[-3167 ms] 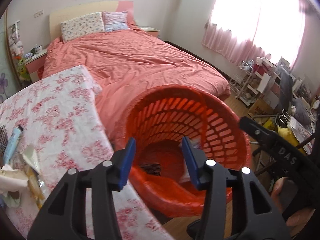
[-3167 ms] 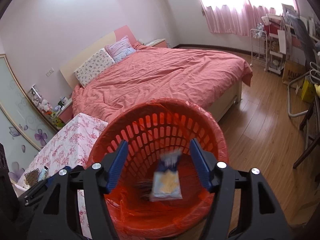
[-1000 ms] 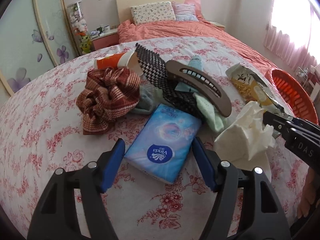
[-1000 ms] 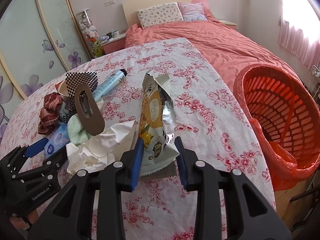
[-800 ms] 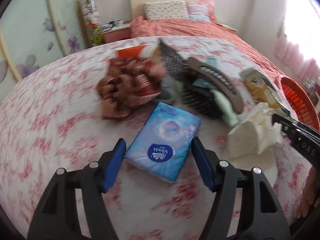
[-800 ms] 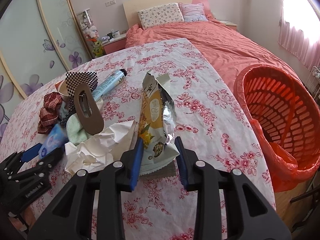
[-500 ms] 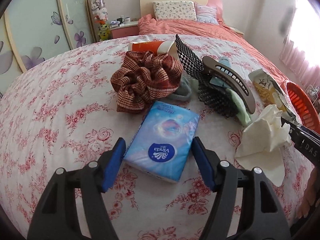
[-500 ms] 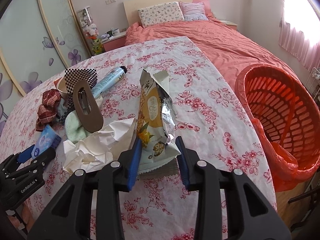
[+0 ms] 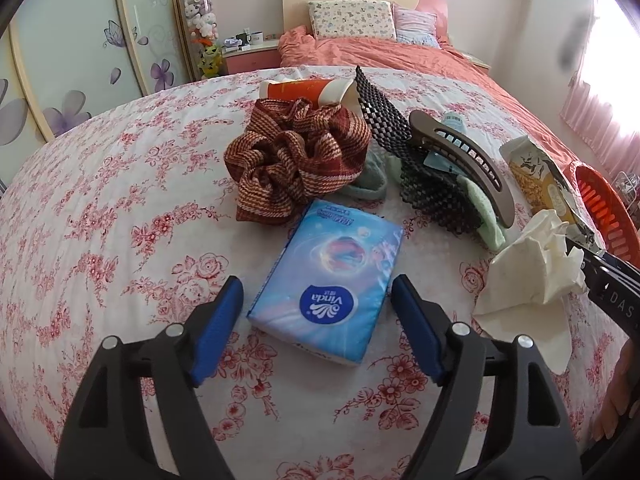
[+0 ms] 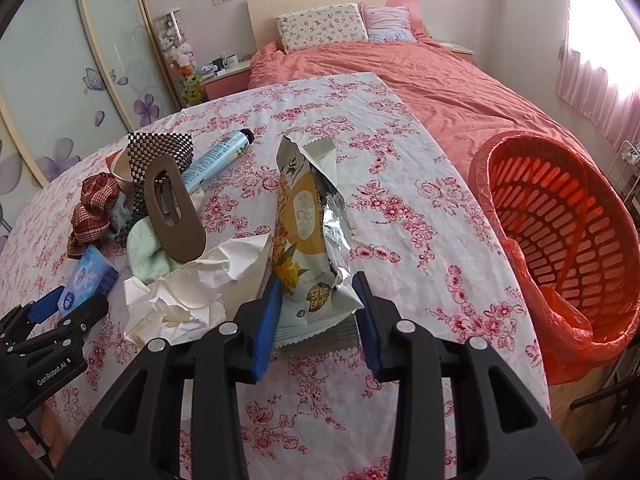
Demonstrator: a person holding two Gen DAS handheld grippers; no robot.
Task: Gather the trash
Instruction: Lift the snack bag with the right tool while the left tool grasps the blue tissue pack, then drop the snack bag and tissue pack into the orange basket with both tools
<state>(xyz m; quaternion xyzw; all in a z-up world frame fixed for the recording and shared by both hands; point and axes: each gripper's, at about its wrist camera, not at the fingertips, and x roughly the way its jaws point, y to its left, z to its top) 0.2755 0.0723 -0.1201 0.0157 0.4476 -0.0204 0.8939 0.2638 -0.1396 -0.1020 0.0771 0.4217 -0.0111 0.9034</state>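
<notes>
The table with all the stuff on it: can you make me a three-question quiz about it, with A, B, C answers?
1. Where is the basket?
A. On the bed
B. Beside the table's edge
C. Under the wrapper

2. What colour is the tissue pack?
A. Blue
B. Green
C. Black

3. The snack wrapper is:
A. Sealed
B. Torn open
C. In the basket

Answers: B, it stands off the table's right edge; A, blue pack between the left gripper's opening jaws; B, silver lining shows at its ripped top, ahead of the right gripper.
</notes>
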